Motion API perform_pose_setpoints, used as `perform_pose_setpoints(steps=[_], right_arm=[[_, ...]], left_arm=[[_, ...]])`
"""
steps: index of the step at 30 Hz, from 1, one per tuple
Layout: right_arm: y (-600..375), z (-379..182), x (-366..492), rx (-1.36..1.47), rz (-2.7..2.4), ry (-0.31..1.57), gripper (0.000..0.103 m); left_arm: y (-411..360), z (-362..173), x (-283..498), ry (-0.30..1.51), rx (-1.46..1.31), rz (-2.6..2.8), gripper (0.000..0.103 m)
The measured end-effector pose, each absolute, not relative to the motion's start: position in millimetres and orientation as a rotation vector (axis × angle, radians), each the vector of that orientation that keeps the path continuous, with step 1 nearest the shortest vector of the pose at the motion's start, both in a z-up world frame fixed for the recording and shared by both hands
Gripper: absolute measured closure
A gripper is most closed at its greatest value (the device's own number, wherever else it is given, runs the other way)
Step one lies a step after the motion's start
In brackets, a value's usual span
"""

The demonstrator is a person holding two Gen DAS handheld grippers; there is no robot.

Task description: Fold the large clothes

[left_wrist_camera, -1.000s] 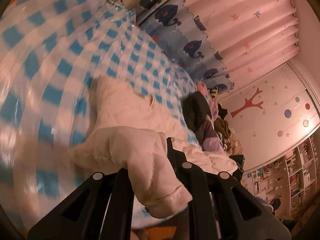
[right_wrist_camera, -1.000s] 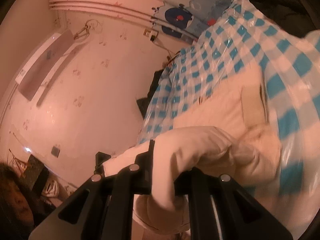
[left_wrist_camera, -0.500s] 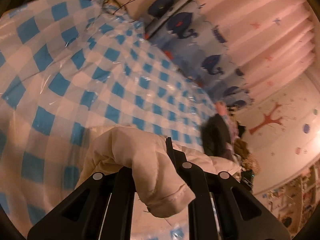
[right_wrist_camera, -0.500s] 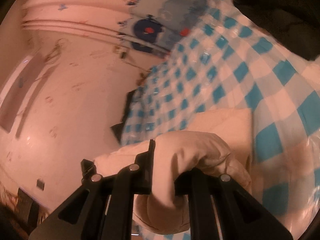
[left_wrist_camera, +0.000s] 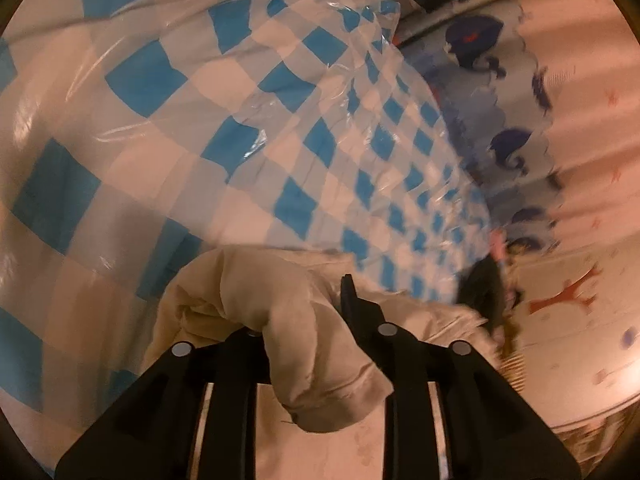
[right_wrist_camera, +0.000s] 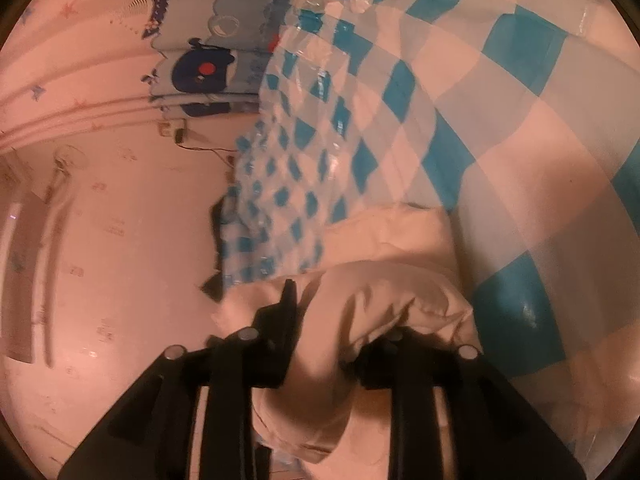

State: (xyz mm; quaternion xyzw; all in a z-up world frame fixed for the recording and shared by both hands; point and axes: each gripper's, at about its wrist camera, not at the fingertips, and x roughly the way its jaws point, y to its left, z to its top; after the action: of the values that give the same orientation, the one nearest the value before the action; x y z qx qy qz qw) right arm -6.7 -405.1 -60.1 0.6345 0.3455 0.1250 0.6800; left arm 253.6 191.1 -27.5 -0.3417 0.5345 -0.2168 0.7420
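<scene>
A cream padded garment [left_wrist_camera: 240, 280] lies bunched on the blue-and-white checked plastic cover [left_wrist_camera: 280, 120]. A fold of it hangs between the fingers of my left gripper [left_wrist_camera: 300, 312], whose jaws are opening; the fold sits slack there, and only the right finger [left_wrist_camera: 350, 300] shows clear of the cloth. In the right wrist view the same garment [right_wrist_camera: 392, 236] rests on the checked cover [right_wrist_camera: 480, 120]. My right gripper [right_wrist_camera: 336, 312] is opening too. Cloth bulges between its jaws, with a dark gap beside the left finger [right_wrist_camera: 288, 304].
A whale-print curtain [left_wrist_camera: 500, 80] hangs past the far edge of the cover, also seen in the right wrist view as the curtain [right_wrist_camera: 200, 64]. A dark heap of clothes [left_wrist_camera: 480, 288] lies at the cover's far end. A decorated wall [right_wrist_camera: 100, 240] stands to the left.
Both grippers have sunk toward the checked cover with the cream garment, which now rests on it. Both pairs of jaws have parted wider around the cloth.
</scene>
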Motion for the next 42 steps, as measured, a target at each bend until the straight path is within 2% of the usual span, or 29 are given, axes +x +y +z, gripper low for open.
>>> perform_pose_setpoints(steps=[1, 3, 4, 5, 6, 7, 8, 10, 13, 15, 17, 20, 23, 26, 31, 34, 38, 42], right_arm=[[-405.0, -55.1, -8.3, 1.421, 0.277, 0.767, 0.067], [-403.1, -45.0, -9.6, 1.405, 0.274, 0.754, 0.060], [-401.6, -40.2, -10.5, 1.399, 0.273, 0.745, 0.057], [-399.3, -34.5, -10.2, 1.373, 0.253, 0.746, 0.053], [-396.6, -28.7, -9.3, 1.340, 0.236, 0.750, 0.051], [-392.1, -20.4, -7.6, 1.301, 0.238, 0.745, 0.049], [-388.0, -14.7, -5.4, 1.281, 0.240, 0.738, 0.045], [-378.7, 2.3, -3.0, 1.167, 0.181, 0.741, 0.043], [-358.0, 38.2, -2.4, 0.939, 0.126, 0.690, 0.040], [-332.6, 59.1, 3.9, 0.723, 0.088, 0.694, 0.030], [-302.9, 65.5, 15.2, 0.507, 0.064, 0.741, 0.028], [-264.0, 42.6, 44.7, 0.286, 0.022, 0.879, 0.028], [-246.7, 2.4, 71.7, 0.173, -0.021, 0.972, 0.028], [-254.8, -43.8, 92.8, 0.201, -0.052, 1.045, 0.027], [-261.2, -68.1, 110.6, 0.218, -0.068, 1.120, 0.023], [-257.9, -53.8, 105.3, 0.191, -0.067, 1.126, 0.023], [-267.5, -6.9, 61.8, 0.229, -0.085, 0.969, 0.023], [-275.7, 3.5, 29.4, 0.238, -0.132, 0.905, 0.022]], left_arm=[[195.6, -24.3, 254.8, 1.165, -0.813, -0.493, 0.078], [199.9, -14.4, 254.3, 1.126, -0.875, -0.519, 0.066], [202.3, -7.7, 252.9, 1.092, -0.913, -0.531, 0.051], [204.3, 1.2, 250.8, 1.053, -0.902, -0.496, 0.041], [207.0, 11.7, 248.6, 1.007, -0.858, -0.429, 0.037], [210.1, 18.2, 247.3, 0.975, -0.857, -0.404, 0.023], [213.0, 21.6, 246.4, 0.951, -0.879, -0.391, 0.022], [205.5, 34.8, 240.0, 0.935, -0.778, -0.318, 0.022], [154.0, 72.7, 206.7, 0.803, -0.406, -0.400, 0.021], [112.8, 87.3, 173.2, 0.732, -0.217, -0.530, 0.021], [55.4, 85.0, 136.1, 0.681, 0.035, -0.680, 0.020], [-5.4, 55.0, 122.2, 0.737, 0.239, -0.741, 0.020], [-34.7, 10.9, 140.7, 0.818, 0.304, -0.676, 0.020], [-31.1, -28.8, 168.5, 0.927, 0.243, -0.629, 0.019], [-22.4, -62.2, 190.1, 1.023, 0.167, -0.594, 0.016], [-20.3, -53.5, 185.1, 1.010, 0.182, -0.577, 0.017], [17.5, -9.5, 164.7, 0.897, 0.125, -0.529, 0.016], [74.2, 3.9, 157.1, 0.841, 0.051, -0.403, 0.016]])
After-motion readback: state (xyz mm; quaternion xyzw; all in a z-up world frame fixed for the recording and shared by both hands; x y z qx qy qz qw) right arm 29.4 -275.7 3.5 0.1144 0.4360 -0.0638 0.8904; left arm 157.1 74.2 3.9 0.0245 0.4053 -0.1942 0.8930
